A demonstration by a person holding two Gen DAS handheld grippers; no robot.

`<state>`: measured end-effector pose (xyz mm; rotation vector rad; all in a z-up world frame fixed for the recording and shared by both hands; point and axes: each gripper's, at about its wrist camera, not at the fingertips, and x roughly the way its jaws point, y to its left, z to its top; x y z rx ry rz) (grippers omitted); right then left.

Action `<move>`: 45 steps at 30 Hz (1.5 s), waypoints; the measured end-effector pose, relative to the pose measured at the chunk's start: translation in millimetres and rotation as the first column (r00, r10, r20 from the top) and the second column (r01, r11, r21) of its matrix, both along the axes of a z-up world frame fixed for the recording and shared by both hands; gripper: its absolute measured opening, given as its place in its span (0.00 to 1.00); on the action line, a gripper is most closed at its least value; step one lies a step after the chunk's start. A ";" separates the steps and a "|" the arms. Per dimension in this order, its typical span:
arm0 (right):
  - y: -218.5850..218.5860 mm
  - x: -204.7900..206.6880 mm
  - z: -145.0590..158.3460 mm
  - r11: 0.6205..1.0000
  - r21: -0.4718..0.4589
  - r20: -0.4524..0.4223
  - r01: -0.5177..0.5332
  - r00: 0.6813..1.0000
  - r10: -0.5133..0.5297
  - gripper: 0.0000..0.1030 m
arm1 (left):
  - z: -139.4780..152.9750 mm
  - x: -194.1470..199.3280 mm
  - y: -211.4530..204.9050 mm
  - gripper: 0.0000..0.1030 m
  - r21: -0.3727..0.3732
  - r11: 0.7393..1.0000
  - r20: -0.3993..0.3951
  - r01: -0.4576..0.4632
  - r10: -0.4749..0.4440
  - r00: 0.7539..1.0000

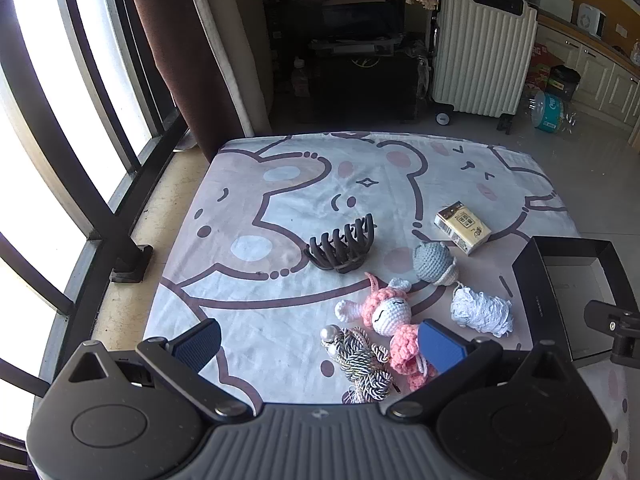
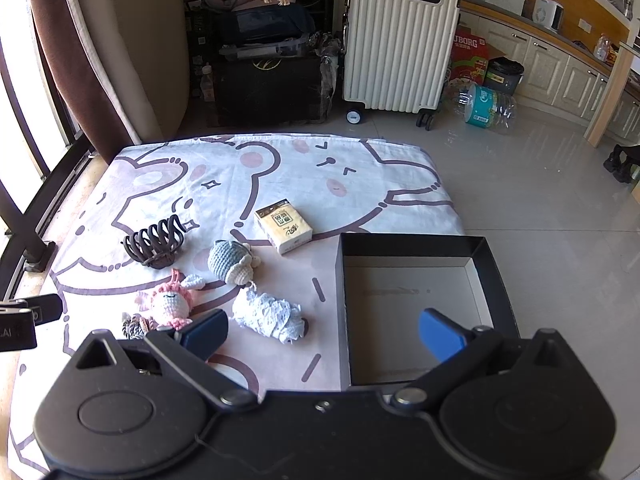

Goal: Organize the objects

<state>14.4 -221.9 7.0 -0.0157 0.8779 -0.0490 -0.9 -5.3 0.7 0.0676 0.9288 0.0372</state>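
Note:
On the cartoon-print cloth lie a dark claw hair clip (image 1: 342, 245) (image 2: 155, 242), a tissue pack (image 1: 462, 227) (image 2: 283, 225), a grey-blue crochet toy (image 1: 434, 263) (image 2: 231, 261), a white lace piece (image 1: 482, 311) (image 2: 269, 315), a pink crochet doll (image 1: 394, 326) (image 2: 170, 304) and a braided cord ornament (image 1: 362, 358) (image 2: 134, 328). An open black box (image 2: 416, 246) (image 1: 568, 258) stands at the right, empty. My left gripper (image 1: 320, 342) is open above the doll and cord. My right gripper (image 2: 322, 334) is open, one finger over the box.
A white suitcase (image 2: 400, 40) and dark bags (image 2: 268, 80) stand on the floor behind the table. A curtain (image 1: 180, 52) and window bars (image 1: 68, 152) are at the left. Water bottles (image 2: 486, 108) lie on the tiled floor at the right.

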 end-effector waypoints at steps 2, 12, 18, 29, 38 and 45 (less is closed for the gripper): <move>0.1 -0.1 0.0 1.000 -0.001 0.001 0.000 1.000 0.000 1.00 | 0.3 0.0 -1.4 1.00 0.000 1.000 0.000 0.001 -0.001 1.000; 0.9 -0.3 1.6 1.000 -0.003 0.001 0.001 1.000 -0.001 1.00 | -0.4 -0.6 -2.7 1.00 -0.004 1.000 -0.002 0.006 -0.006 1.000; 0.7 0.5 4.2 1.000 -0.005 0.001 0.002 1.000 -0.002 1.00 | -1.9 -0.3 -2.1 1.00 -0.004 1.000 -0.005 0.005 -0.005 1.000; 1.2 0.0 5.0 1.000 -0.009 0.001 0.000 1.000 0.000 1.00 | -2.7 -0.4 -0.4 1.00 -0.008 1.000 -0.006 0.005 -0.005 1.000; 3.4 -0.7 5.2 1.000 -0.014 0.004 0.003 1.000 -0.003 1.00 | -1.8 -1.0 -0.6 1.00 -0.010 1.000 -0.004 0.005 -0.005 1.000; 3.4 -0.9 5.7 1.000 -0.014 0.004 0.003 1.000 -0.003 1.00 | -1.9 -1.1 -0.7 1.00 -0.010 1.000 -0.004 0.006 -0.006 1.000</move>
